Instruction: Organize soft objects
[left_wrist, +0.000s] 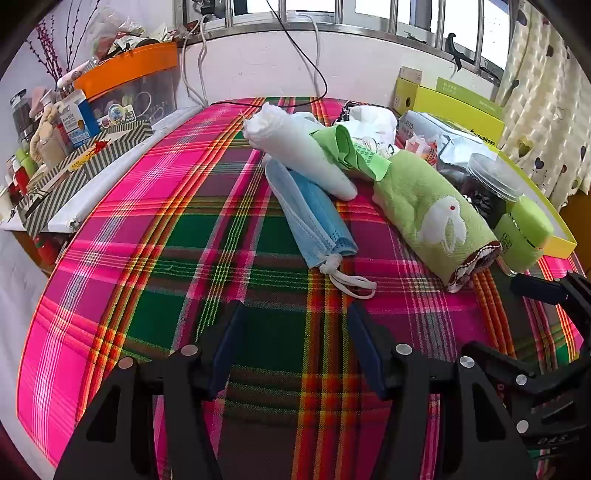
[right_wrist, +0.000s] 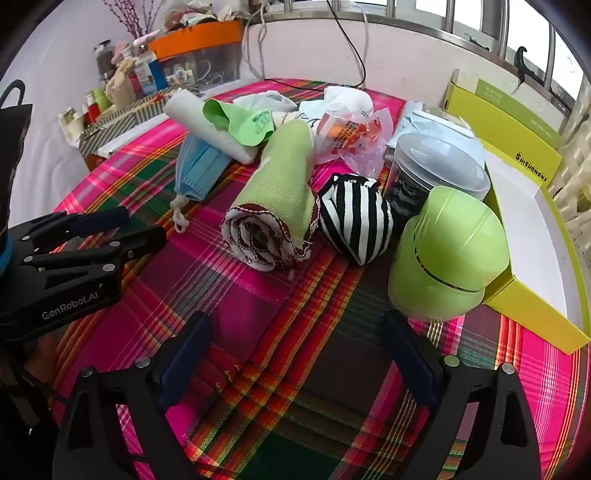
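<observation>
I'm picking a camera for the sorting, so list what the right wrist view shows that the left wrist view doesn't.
Only the right wrist view: the striped black-and-white ball, and the left gripper from the side, open.
Only the left wrist view: the rabbit motif on the green towel roll.
Both: the blue face mask, white rolled cloth and plaid tablecloth.
</observation>
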